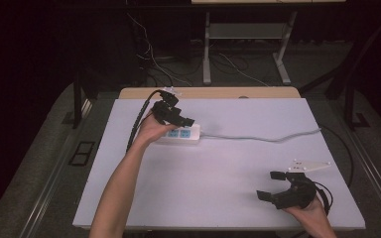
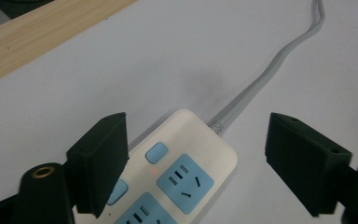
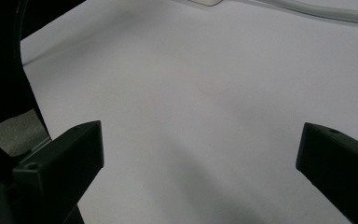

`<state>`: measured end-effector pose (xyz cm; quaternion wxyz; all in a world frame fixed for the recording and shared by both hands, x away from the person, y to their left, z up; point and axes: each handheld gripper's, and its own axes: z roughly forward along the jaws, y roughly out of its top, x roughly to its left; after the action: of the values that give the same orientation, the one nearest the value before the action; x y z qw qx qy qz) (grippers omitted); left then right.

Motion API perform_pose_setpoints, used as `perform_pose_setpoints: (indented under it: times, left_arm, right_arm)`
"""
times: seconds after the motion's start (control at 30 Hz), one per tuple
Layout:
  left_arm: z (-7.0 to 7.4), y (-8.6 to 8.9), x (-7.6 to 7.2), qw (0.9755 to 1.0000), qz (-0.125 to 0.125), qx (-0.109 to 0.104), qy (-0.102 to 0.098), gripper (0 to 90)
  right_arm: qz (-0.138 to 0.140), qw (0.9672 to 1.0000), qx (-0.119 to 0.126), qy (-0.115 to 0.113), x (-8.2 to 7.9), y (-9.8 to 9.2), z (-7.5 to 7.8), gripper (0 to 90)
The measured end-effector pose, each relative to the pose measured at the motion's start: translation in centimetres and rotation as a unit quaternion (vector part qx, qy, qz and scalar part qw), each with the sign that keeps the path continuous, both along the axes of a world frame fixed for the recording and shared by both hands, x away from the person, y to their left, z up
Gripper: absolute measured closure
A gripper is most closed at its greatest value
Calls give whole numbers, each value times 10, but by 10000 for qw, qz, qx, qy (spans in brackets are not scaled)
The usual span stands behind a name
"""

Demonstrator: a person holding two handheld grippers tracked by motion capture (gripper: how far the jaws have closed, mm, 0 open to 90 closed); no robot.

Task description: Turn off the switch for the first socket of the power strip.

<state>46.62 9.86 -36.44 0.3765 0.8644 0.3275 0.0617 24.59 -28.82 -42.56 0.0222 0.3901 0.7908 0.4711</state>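
So there's a big white table [image 1: 218, 198] with a wooden strip along its far edge, sitting on a grey floor with some dark stands around it. A cream power strip [image 2: 186, 177] with light blue sockets lies toward the far left part of the table, and its grey cord [image 1: 258, 136] snakes off to the right across the surface. The left gripper [image 2: 196, 158] is down over the strip's cord end, jaws apart on either side of it; one jaw sits right against the strip's edge, the other is well clear. The right gripper [image 1: 274, 186] hangs near the table's near right corner, jaws spread wide, holding nothing.
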Motion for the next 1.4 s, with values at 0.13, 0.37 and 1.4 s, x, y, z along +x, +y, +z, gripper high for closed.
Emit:
perform_pose_setpoints:
  times: [0.13,0.37,1.4]
  left_arm:
    - [-4,-1,2,10000,32,20,-37,294]
    - [-8,0,6,9998,136,-98,-69,472]
    - [-36,5,25,9986,351,-135,385,891]
  right_arm:
    - [4,10000,9,3,0,0,0,5]
    - [-30,10000,38,-24,1,-3,1,5]
    - [31,10000,26,-30,1,-2,1,5]
